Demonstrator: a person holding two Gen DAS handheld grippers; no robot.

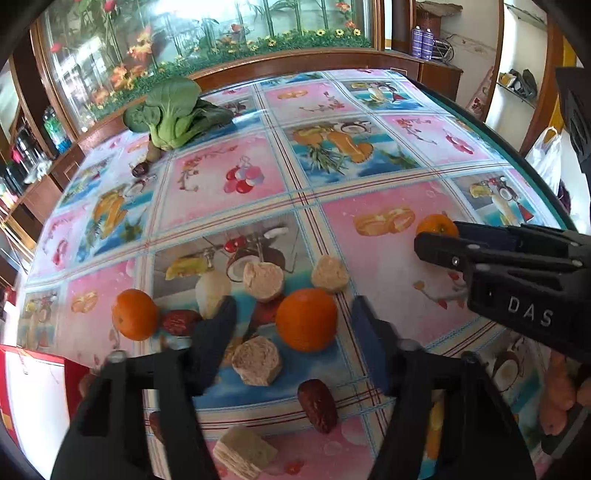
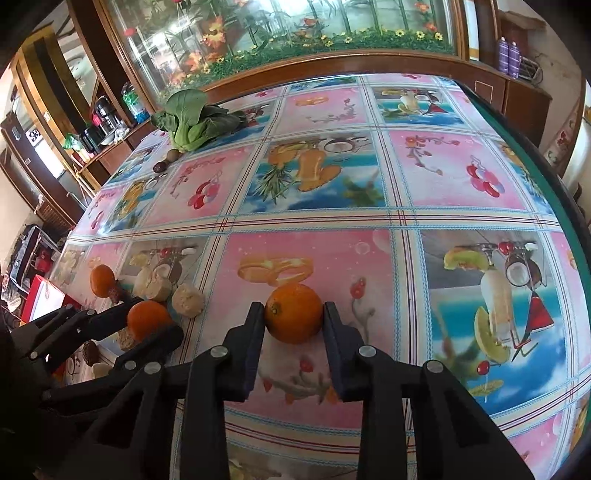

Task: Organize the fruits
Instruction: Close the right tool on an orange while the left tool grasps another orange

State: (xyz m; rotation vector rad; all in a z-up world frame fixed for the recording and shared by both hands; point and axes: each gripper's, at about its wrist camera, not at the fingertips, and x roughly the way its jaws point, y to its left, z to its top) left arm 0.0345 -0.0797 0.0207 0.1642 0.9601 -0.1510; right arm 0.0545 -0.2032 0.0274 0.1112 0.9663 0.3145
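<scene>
My right gripper [image 2: 294,314] is shut on an orange [image 2: 294,313] that rests on the patterned tablecloth [image 2: 443,177]; the same orange [image 1: 437,226] shows in the left wrist view behind the right gripper's fingers [image 1: 436,251]. My left gripper [image 1: 293,314] is open, its fingers on either side of a second orange [image 1: 306,319], not touching it. This orange [image 2: 149,319] also shows in the right wrist view. A third orange [image 1: 135,314] lies at the left beside a red date [image 1: 181,322]. Another date [image 1: 317,404] lies nearer.
Several beige pastry pieces [image 1: 263,280] lie among the fruit. A bok choy [image 1: 173,114] with two small dark fruits [image 1: 141,170] lies at the far left. A red box [image 1: 33,391] stands off the left edge. A mirrored cabinet [image 2: 295,33] is behind.
</scene>
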